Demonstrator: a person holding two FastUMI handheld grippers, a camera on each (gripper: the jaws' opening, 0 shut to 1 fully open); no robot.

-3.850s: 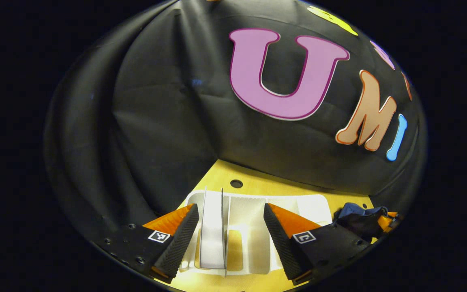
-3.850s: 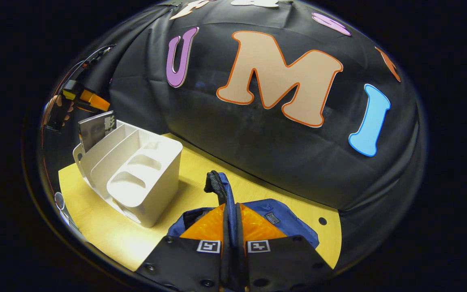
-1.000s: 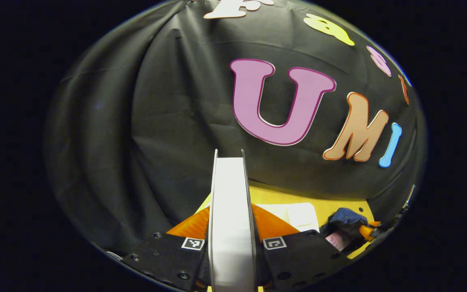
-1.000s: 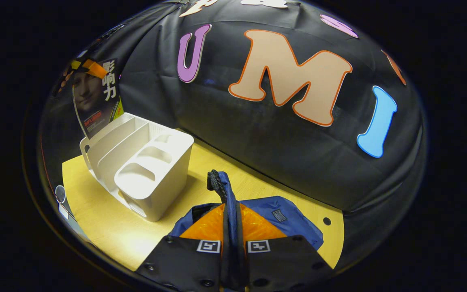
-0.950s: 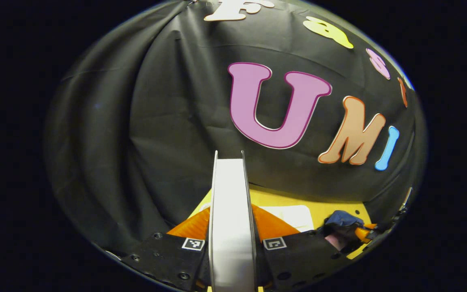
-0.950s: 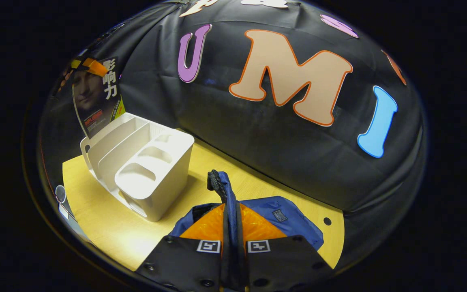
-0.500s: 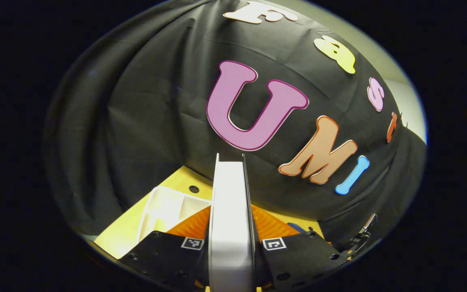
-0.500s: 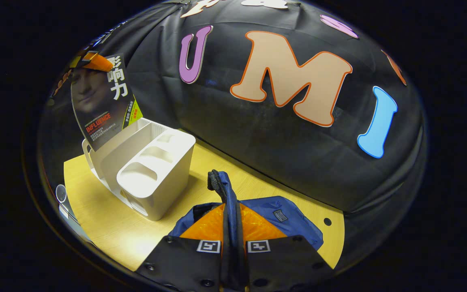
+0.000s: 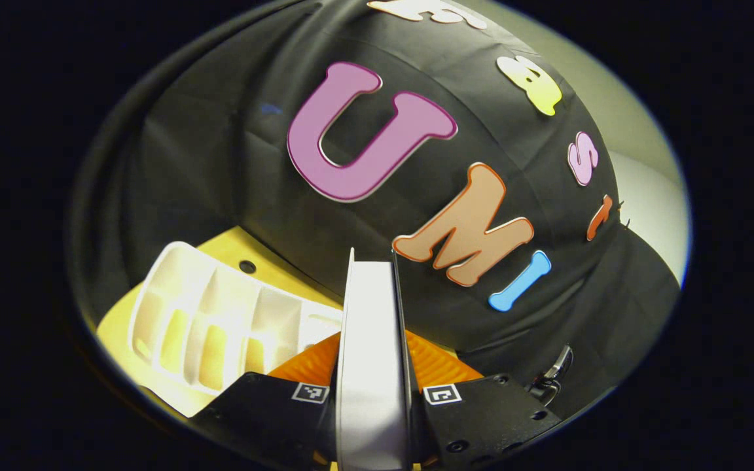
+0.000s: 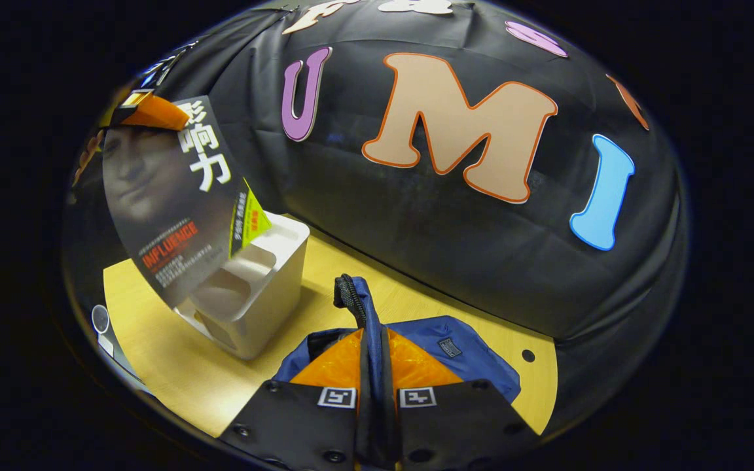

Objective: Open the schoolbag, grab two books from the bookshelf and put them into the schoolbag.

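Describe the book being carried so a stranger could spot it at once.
Start at the yellow table and its white bookshelf. Above the bookshelf hangs the book, gripped at its top corner by the left tongs. It is the one dark, flat thing there, its cover bearing a face and white lettering.

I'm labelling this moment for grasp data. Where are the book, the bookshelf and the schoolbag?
book (image 10: 167,203): right gripper view, middle of its front cover.
bookshelf (image 9: 220,314): left gripper view, white divider wall.
schoolbag (image 10: 475,363): right gripper view, blue fabric right of the fingers.

Book (image 10: 167,203) aloft, tilted over white bookshelf (image 10: 266,275); blue schoolbag (image 10: 462,353) on table.
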